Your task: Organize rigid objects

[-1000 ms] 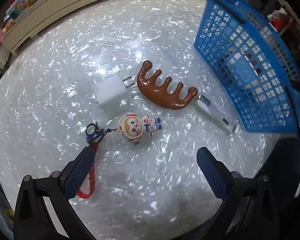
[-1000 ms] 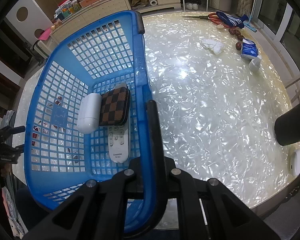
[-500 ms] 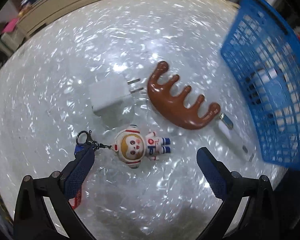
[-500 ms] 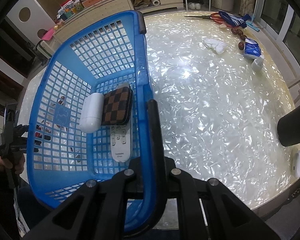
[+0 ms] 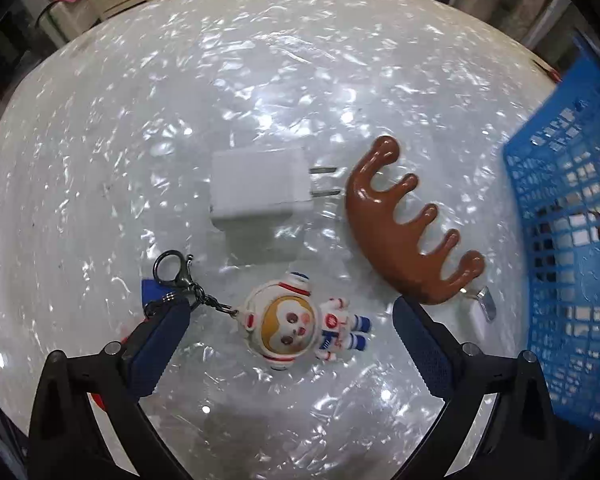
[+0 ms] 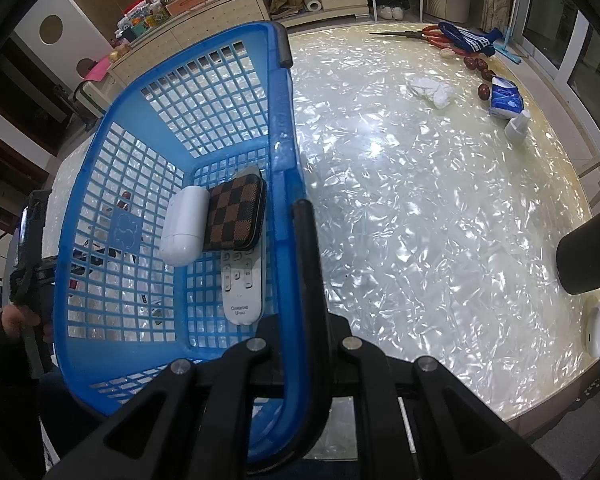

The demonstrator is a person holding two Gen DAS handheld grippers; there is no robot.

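The left gripper (image 5: pixel 290 326) is spread wide, nothing pinched. The astronaut keychain figure (image 5: pixel 300 322) lies flat on the table directly between its two fingers, pointed almost straight down at it. The figure's long axis is seen running across the gap, head toward the left finger, feet toward the right one. Its chain and clasp (image 5: pixel 172 270) trail out past the left fingertip. A turned grip across the narrower body would probably seat better, as judged.

Just ahead of the gripper: a white charger (image 5: pixel 260 186); ahead and right, a brown comb (image 5: pixel 404 236), with a small white stick (image 5: pixel 480 314) touching its near end.

The left hand is clearly the nearer one. The right gripper (image 6: pixel 296 216) is pressed together on the rim of the blue basket (image 6: pixel 284 128), which sits to the right of the left gripper; a remote (image 6: pixel 242 280), checked case (image 6: pixel 236 216) and white pod (image 6: pixel 184 230) are already inside.

The surface is a glossy pearl-patterned table (image 5: pixel 180 80); cabinets (image 6: pixel 236 4) are seen beyond.
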